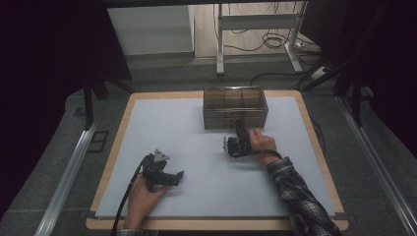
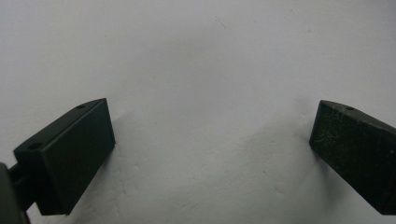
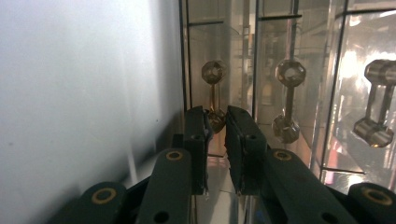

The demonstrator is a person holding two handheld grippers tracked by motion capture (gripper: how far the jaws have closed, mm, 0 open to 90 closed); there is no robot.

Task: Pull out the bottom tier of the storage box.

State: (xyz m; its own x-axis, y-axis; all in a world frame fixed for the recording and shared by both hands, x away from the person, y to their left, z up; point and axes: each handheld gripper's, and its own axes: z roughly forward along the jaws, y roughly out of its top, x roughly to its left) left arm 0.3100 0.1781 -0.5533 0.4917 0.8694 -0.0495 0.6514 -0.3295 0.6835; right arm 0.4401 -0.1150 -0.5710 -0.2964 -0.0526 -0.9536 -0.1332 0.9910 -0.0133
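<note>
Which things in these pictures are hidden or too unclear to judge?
- Right gripper view: the right gripper has its jaws at a drawer handle; whether the pads press on it is hidden by the jaws themselves.
- High view: the contents of the clear drawer box are too small and dark to tell.
- Left gripper view: the open left gripper faces bare table; its body is cut off by the bottom edge.

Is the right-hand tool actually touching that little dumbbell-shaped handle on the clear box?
Touching. In the right gripper view, the right tool has closed its two black pads around the lower knob of the dumbbell handle on the clear box.
</note>
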